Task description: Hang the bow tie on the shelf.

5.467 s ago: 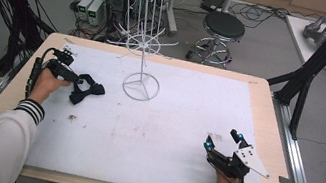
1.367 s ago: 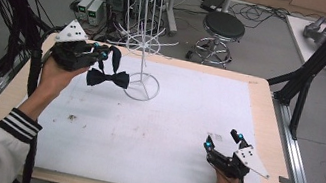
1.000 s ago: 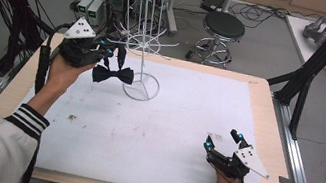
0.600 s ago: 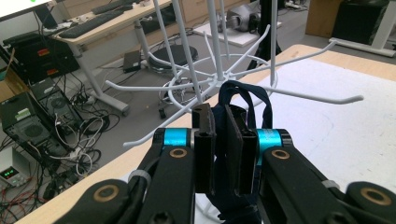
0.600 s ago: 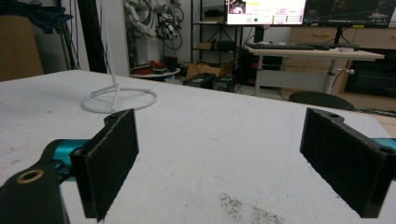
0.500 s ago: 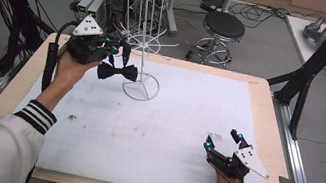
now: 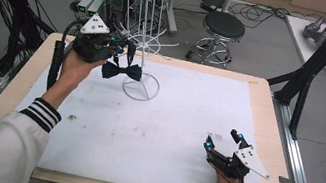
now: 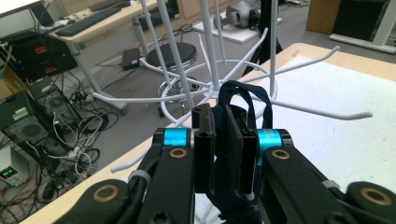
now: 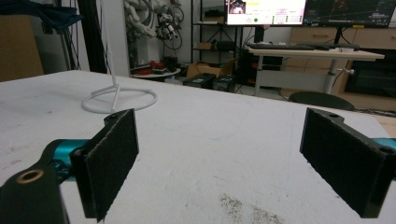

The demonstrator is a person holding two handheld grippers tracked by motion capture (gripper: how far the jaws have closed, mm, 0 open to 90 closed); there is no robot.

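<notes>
Hanging bow tie (image 7: 122, 70) touches rack (image 7: 147, 48) stem.

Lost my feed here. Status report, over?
Left gripper shut on bow tie, strap loop raised beside white wire rack. Right gripper open, resting on table. Rack's prongs crowd the loop.

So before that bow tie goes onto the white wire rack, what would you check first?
1. Left gripper shut on the bow tie's strap: ok.
2. Strap loop standing open above the jaws: ok.
3. Loop already over a rack arm: not ok, still short of it.
4. Bow tie hanging off the table: ok.
5. Rack base flat on the white mat: ok.
6. Right gripper open, resting far from the rack: ok.
</notes>
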